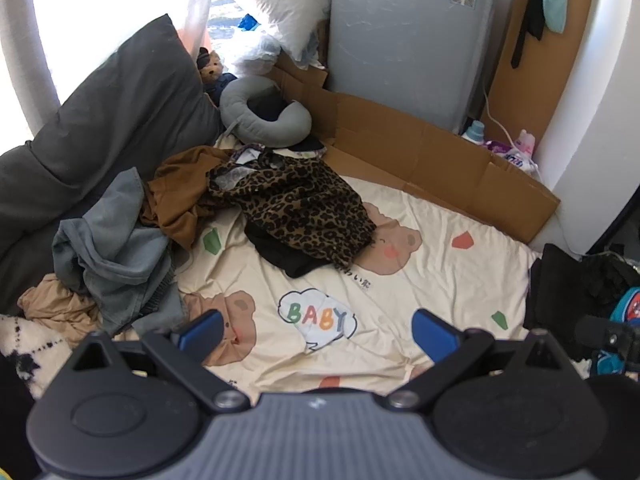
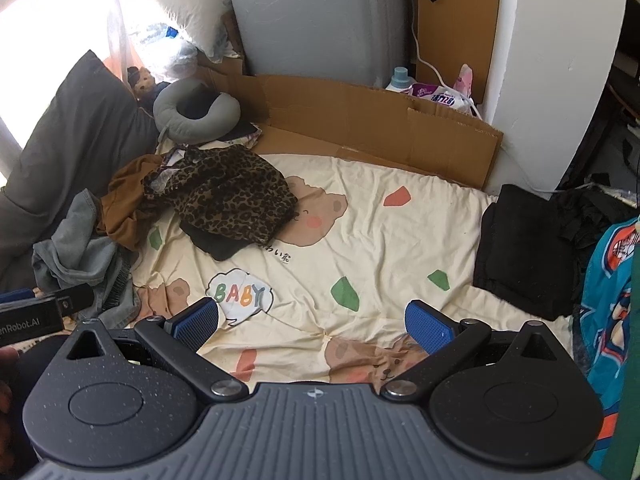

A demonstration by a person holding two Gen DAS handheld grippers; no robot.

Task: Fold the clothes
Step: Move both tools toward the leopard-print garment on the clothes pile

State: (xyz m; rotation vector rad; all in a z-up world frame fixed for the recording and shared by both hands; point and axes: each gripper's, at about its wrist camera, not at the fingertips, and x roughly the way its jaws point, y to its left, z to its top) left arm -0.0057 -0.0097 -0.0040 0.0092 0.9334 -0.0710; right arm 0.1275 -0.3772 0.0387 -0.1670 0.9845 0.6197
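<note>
A leopard-print garment (image 1: 298, 204) lies crumpled over a black piece on the cream bear-print sheet (image 1: 420, 288), far from both grippers; it also shows in the right wrist view (image 2: 228, 196). Left of it lie a brown garment (image 1: 180, 192), a grey-blue garment (image 1: 116, 256) and a tan one (image 1: 56, 304). A folded black garment (image 2: 524, 252) lies at the sheet's right edge. My left gripper (image 1: 318, 332) is open and empty above the sheet. My right gripper (image 2: 312, 326) is open and empty too.
A dark grey pillow (image 1: 120, 120) and a grey neck pillow (image 1: 264, 116) lie at the back left. Flat cardboard (image 1: 420, 156) lines the far edge before a grey appliance (image 1: 412, 40). A teal printed cloth (image 2: 608, 320) hangs at the right.
</note>
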